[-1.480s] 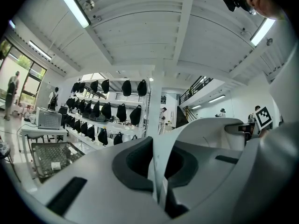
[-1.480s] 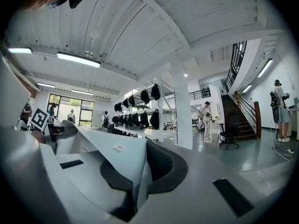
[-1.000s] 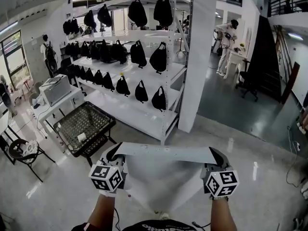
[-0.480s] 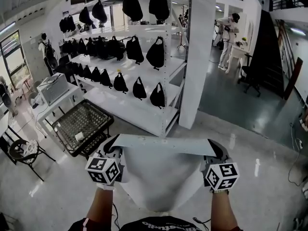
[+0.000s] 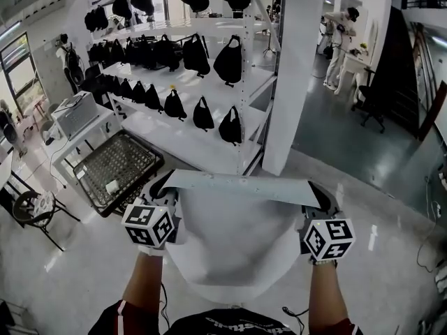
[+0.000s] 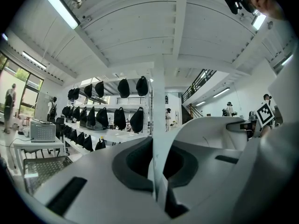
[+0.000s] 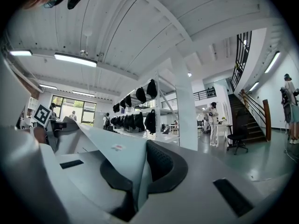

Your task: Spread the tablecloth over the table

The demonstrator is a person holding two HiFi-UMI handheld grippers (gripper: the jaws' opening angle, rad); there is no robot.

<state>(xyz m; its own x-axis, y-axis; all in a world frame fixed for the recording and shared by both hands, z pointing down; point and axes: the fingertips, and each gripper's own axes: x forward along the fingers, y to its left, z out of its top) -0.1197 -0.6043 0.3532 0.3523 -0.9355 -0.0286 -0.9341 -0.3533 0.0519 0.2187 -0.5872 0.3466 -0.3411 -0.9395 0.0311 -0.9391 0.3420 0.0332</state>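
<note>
A pale grey tablecloth (image 5: 237,236) hangs stretched between my two grippers at chest height, its top edge taut and the rest sagging toward my body. My left gripper (image 5: 163,185) is shut on the cloth's left corner; in the left gripper view a fold of the cloth (image 6: 158,139) runs up from between the jaws of that gripper (image 6: 156,164). My right gripper (image 5: 318,195) is shut on the right corner, and in the right gripper view the cloth (image 7: 100,148) is pinched in the gripper (image 7: 140,176). Both grippers point level.
Straight ahead is a white shelving rack (image 5: 195,135) hung with black bags, and a white pillar (image 5: 293,75) stands to its right. A black wire-topped cart (image 5: 115,169) stands at the left, with a white desk (image 5: 77,117) behind it. A person (image 5: 341,40) stands at the far right near a staircase (image 5: 412,68).
Both grippers keep their hold on the cloth and have moved forward together. The rack, pillar and cart now look nearer, and the cloth spreads a little wider below the top edge.
</note>
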